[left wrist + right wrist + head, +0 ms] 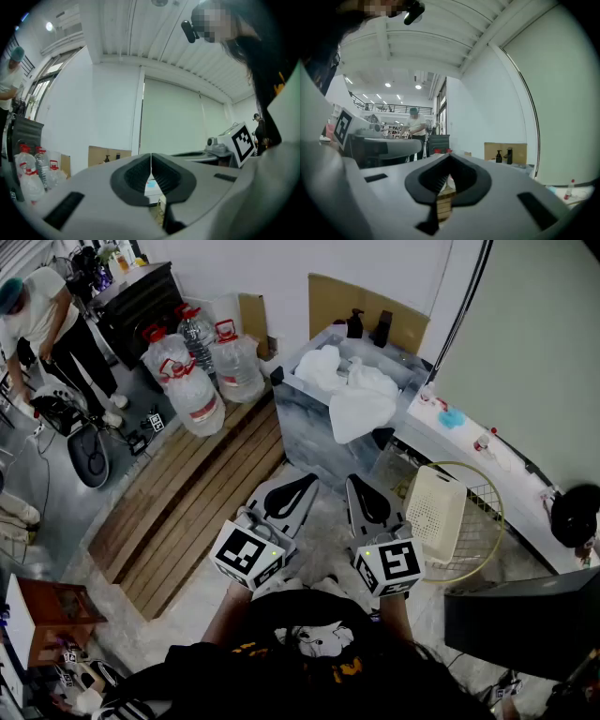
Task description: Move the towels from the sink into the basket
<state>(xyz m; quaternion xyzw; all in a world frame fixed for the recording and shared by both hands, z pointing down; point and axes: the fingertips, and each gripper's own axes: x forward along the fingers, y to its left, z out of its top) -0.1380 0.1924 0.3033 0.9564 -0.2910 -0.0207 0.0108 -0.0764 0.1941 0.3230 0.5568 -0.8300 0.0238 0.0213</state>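
White crumpled towels [352, 395] sit heaped in the grey marble sink [305, 427] at upper centre; the closed, empty left tongs [292, 495] and right tongs [368, 502] must likely reach forward and open for a first pickup.

White towels [359, 395] heaped in sink [302, 432]; wire basket [496, 505] beside it, right.

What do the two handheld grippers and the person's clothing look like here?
Both the left gripper and right gripper have light grey wedge-shaped bodies with black ribbed teardrop pads. Each carries a white cube with black square markers. The person wears a black top with yellow print.
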